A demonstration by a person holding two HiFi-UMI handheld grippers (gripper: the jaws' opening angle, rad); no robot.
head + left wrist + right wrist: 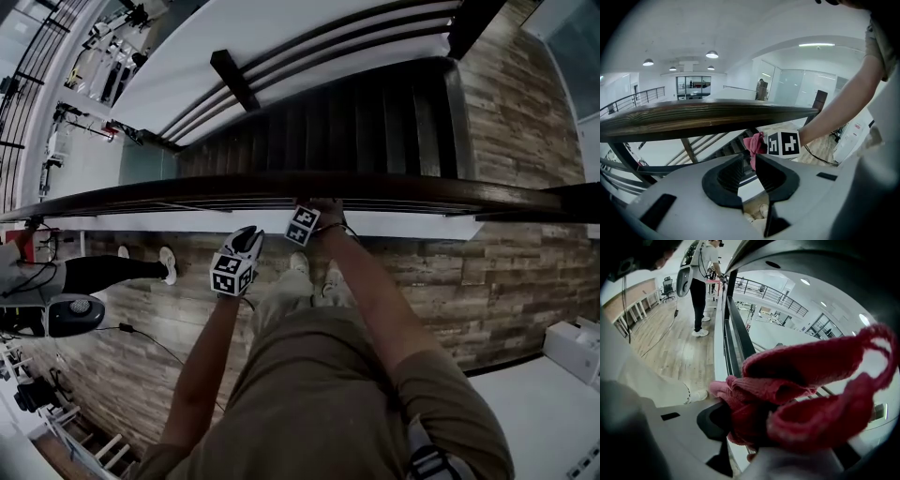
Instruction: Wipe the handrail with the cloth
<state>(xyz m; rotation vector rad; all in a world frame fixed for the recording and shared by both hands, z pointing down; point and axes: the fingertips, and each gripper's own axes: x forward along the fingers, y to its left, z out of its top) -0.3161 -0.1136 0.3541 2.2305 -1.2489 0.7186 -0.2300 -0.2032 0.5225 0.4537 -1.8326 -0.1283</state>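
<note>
Right gripper view: the right gripper [740, 427] is clamped on a bunched red cloth [797, 394], which fills the lower right of the frame and hides most of the jaws. In the left gripper view the left gripper [749, 161] is empty, its jaws a narrow gap apart with nothing between them. It sits low and just short of the wooden handrail [693, 117], aimed at its underside, not touching. The cloth shows just past it at frame centre, beside the right gripper's marker cube and up against the rail's lower edge. In the head view the right gripper meets the rail about mid-frame, with the left gripper lower and left of it. The rail runs dark and even from the left edge to the right edge, with no damp streak or dust line, so I can't tell which stretches are already wiped. My read: wiping is under way at mid-rail, long spans on both sides may still need a pass, and only the right gripper is doing the work. Beyond the rail the stairs [356, 122] drop away in the upper centre. Another person [94, 272] stands at far left on the wood floor [487, 281].
</note>
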